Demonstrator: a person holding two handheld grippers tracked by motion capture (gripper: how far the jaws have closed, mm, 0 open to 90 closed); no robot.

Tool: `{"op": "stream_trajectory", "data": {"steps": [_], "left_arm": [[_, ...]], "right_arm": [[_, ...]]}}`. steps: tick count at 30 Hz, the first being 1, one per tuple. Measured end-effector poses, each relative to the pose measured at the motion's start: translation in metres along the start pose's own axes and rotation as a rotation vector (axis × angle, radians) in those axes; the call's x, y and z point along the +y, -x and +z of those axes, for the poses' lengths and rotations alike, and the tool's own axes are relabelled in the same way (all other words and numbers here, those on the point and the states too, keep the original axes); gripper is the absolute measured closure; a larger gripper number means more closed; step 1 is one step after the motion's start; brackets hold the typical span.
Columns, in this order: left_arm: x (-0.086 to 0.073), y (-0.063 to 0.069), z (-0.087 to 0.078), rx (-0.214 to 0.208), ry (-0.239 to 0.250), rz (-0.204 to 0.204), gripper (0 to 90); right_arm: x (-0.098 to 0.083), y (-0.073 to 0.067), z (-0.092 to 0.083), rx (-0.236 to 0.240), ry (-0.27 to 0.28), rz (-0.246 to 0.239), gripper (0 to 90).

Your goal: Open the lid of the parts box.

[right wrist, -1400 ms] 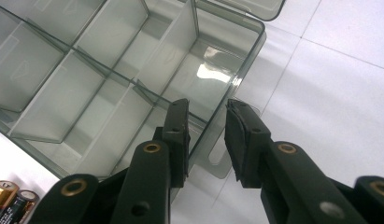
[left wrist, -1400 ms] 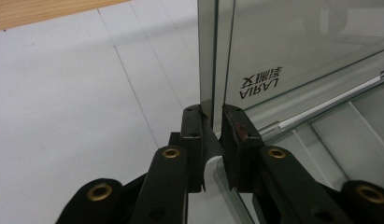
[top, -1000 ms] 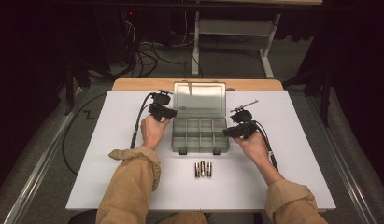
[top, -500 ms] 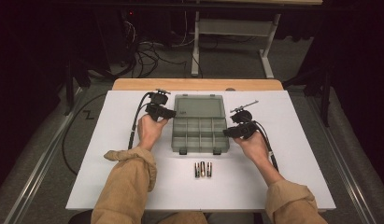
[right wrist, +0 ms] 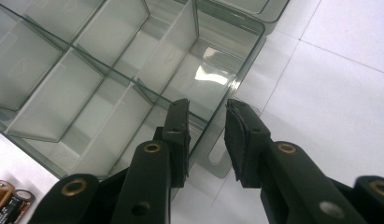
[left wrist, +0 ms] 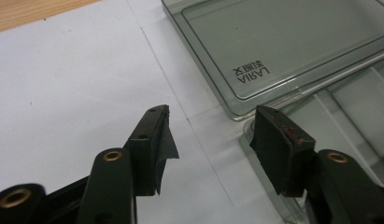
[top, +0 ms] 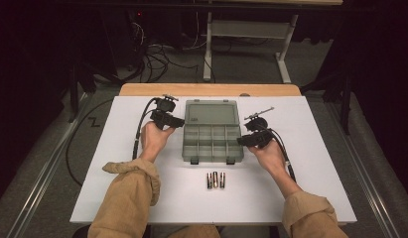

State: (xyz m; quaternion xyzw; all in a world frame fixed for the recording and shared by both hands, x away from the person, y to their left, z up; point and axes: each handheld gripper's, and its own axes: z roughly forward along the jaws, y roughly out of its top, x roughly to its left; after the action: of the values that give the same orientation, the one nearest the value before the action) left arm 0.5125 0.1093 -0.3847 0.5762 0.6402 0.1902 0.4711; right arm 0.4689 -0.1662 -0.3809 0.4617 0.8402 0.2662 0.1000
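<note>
A clear grey organizer box (top: 212, 145) lies open mid-table, its lid (top: 211, 113) folded flat behind it. In the left gripper view the lid (left wrist: 292, 42) lies just ahead, to the right of the jaws. My left gripper (top: 178, 121) (left wrist: 213, 126) is at the box's left rear corner. Its jaws have just been opening and are open with nothing between them. My right gripper (top: 242, 141) (right wrist: 207, 108) straddles the box's right wall (right wrist: 248, 60) near the front corner, one jaw inside a compartment, one outside, with gaps showing. Three batteries (top: 216, 179) (right wrist: 10, 198) lie in front of the box.
The white tabletop (top: 310, 163) has free room on both sides and in front. A wooden strip (top: 211, 89) runs along the far edge. A cable (top: 140, 130) trails from the left gripper. Beyond the table stand a desk frame and floor cables.
The lid went from standing half up to lying flat behind the box. The left gripper's jaws, closed on it before, have spread apart. The right hand stayed put.
</note>
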Motion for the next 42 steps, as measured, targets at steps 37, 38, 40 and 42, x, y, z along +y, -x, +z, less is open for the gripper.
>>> {"op": "stream_trajectory", "data": {"steps": [37,38,40,42], "left_arm": [[-0.017,-0.002,-0.076,-0.128,0.049,0.02,44.9],[-0.017,-0.003,-0.078,-0.129,0.053,0.021,44.2],[-0.018,-0.003,-0.083,-0.123,0.071,0.03,43.2],[-0.02,-0.003,-0.087,-0.119,0.086,0.049,42.6]], "right_arm": [[-0.02,-0.002,-0.028,0.054,0.118,-0.062,61.9],[-0.021,-0.001,-0.03,0.055,0.125,-0.066,61.4],[-0.024,0.0,-0.034,0.061,0.144,-0.062,60.4],[-0.026,0.001,-0.038,0.066,0.155,-0.057,59.6]]}}
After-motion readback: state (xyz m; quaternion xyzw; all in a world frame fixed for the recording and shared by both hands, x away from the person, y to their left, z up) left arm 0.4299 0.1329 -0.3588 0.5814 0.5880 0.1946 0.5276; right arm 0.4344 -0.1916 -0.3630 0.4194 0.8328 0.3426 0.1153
